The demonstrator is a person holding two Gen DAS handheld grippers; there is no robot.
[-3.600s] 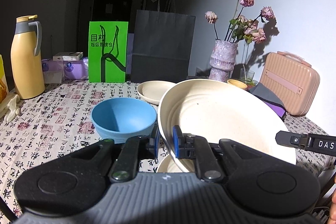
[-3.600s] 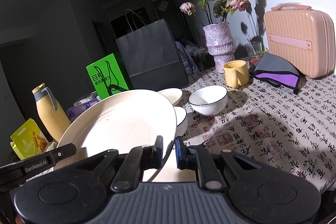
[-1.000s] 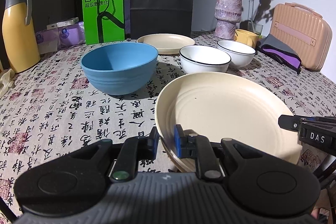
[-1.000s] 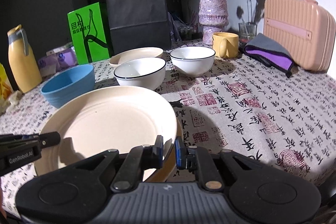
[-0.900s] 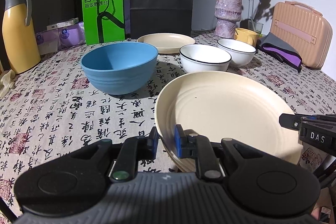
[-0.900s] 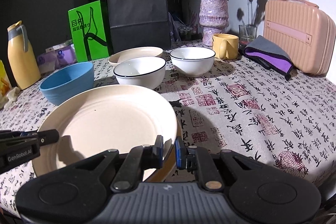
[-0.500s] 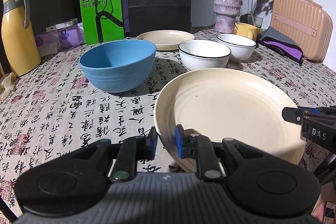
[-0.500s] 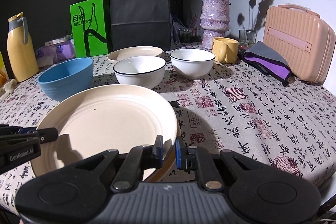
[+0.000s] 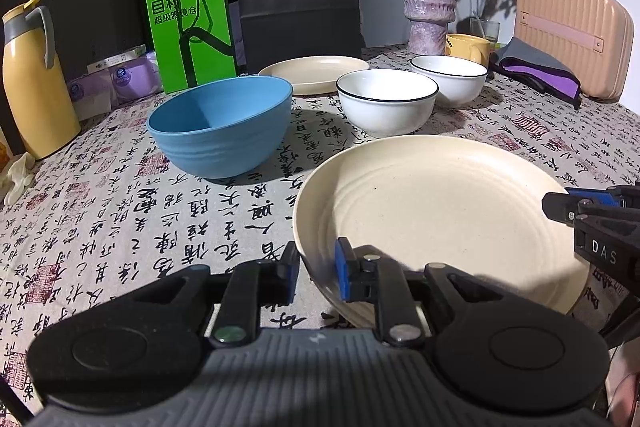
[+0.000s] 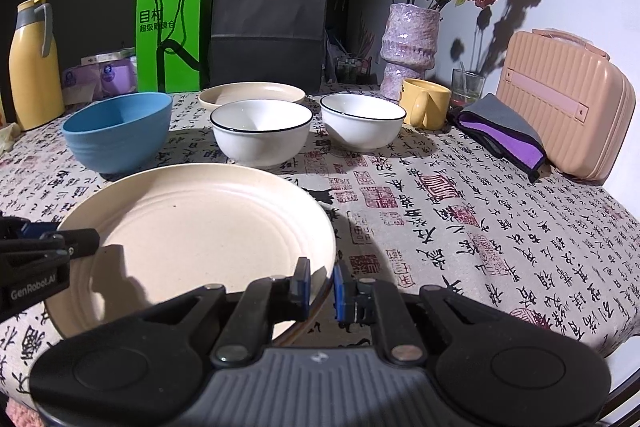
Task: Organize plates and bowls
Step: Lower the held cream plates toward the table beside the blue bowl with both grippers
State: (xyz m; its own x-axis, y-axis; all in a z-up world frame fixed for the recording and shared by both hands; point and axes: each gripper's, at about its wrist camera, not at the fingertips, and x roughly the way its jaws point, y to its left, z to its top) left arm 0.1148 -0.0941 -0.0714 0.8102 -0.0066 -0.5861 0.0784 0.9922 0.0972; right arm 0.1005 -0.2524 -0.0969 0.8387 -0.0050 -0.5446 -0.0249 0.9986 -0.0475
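The large cream plate lies on the calligraphy-print tablecloth, just in front of the blue bowl and the two white bowls. The left gripper straddles the plate's left rim with a small gap at its outer pad, so whether it grips I cannot tell. The right gripper pinches the right rim.

Our left gripper low at near edge of table, pointing forward and slightly down. Its jaws narrow, straddling near-left rim of large cream plate; left pad looks just off rim, contact not certain. Our right gripper low at same edge, same downward tilt, jaws nearly together, pinching plate's near-right rim. Each gripper's tip shows at side of other's view.
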